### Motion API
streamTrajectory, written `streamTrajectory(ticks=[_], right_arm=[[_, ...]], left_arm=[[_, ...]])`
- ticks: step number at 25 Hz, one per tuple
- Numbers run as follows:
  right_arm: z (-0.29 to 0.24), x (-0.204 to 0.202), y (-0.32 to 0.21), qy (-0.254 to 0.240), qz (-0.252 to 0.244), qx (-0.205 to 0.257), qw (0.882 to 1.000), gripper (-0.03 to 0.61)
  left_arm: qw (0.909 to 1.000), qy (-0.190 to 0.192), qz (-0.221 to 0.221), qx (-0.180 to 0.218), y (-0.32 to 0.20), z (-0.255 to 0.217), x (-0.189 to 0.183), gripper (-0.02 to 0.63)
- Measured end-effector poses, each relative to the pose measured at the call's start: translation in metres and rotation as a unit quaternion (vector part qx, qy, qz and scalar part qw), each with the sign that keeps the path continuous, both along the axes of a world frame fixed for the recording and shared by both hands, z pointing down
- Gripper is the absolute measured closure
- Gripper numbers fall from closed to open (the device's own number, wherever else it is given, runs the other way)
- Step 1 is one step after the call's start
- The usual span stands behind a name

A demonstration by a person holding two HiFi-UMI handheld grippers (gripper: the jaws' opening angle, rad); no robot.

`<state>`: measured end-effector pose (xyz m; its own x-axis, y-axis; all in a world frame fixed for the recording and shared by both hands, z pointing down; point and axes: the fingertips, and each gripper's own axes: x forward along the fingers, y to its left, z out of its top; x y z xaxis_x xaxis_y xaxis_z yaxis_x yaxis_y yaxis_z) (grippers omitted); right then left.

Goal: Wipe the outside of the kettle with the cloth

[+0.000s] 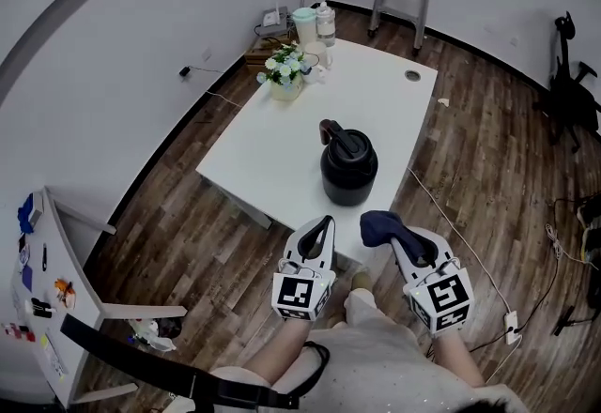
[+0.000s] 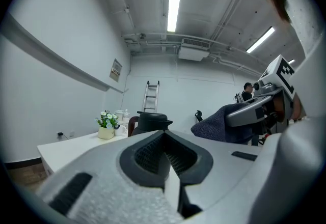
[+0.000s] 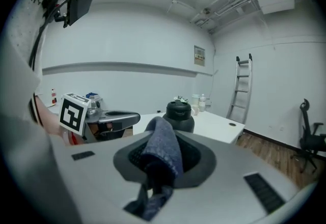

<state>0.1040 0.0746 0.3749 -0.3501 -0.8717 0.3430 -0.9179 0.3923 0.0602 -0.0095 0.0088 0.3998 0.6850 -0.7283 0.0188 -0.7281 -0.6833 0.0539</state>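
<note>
Black kettle point(image 1: 349, 167) upright on the white table point(image 1: 254, 153), near the front edge, with both grippers low in front and not touching it. Right gripper point(image 1: 399, 235) pinched tight on the soft blue cloth point(image 1: 380, 225), light and floppy, easy to press round the curved side; left gripper point(image 1: 325, 223) closed up with nothing inside. Probably hard, smooth and a bit slippery, maybe heavy if full, so best to steady by the handle point(image 1: 334, 130) on top while rubbing the side.
</note>
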Motion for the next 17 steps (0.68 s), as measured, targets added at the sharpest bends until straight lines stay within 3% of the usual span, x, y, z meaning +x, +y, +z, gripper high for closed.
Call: streamTrajectory(ticks=[5,12,17], right_arm=[[0.010,-0.004,0.001,-0.032,0.002,-0.021,0.999,0.512],[0.015,-0.005,-0.001,-0.037,-0.010,-0.028,0.999,0.512],[0.013,-0.013,-0.004,-0.056,-0.038,-0.025,0.997,0.512]], left_arm=[[0.9998,0.010,0.003,-0.015,0.004,0.004,-0.002,0.606],[0.9998,0.006,-0.004,-0.018,0.003,0.002,-0.010,0.606],[0.9995,0.005,-0.024,-0.022,-0.001,0.002,-0.022,0.606]])
